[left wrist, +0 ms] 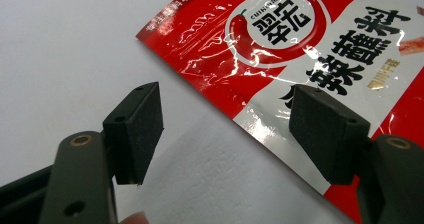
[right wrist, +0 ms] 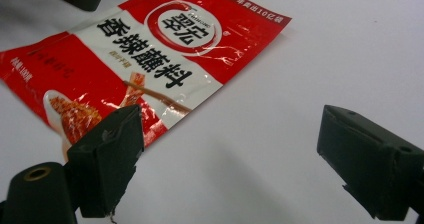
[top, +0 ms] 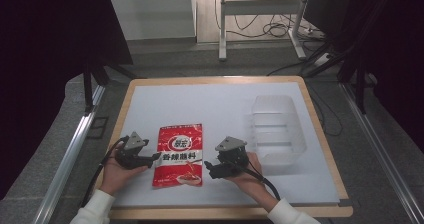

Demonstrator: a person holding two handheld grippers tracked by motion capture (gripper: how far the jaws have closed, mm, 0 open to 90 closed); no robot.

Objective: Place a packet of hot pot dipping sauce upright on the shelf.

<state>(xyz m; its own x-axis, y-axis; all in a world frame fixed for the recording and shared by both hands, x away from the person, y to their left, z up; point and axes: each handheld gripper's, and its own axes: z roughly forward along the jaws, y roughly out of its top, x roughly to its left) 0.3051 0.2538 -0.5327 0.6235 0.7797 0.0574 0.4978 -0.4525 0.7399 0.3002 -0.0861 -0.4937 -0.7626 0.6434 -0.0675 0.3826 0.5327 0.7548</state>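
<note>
A red and white packet (top: 180, 155) lies flat on the white table (top: 200, 104), near its front edge. The left gripper (top: 150, 158) sits just beside the packet's left edge, the right gripper (top: 209, 168) just beside its right edge, each held in a hand. A clear plastic tub (top: 276, 129) stands to the right, close behind the right gripper

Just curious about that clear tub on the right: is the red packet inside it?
No, the red packet lies flat on the white table, left of the clear tub.
</note>
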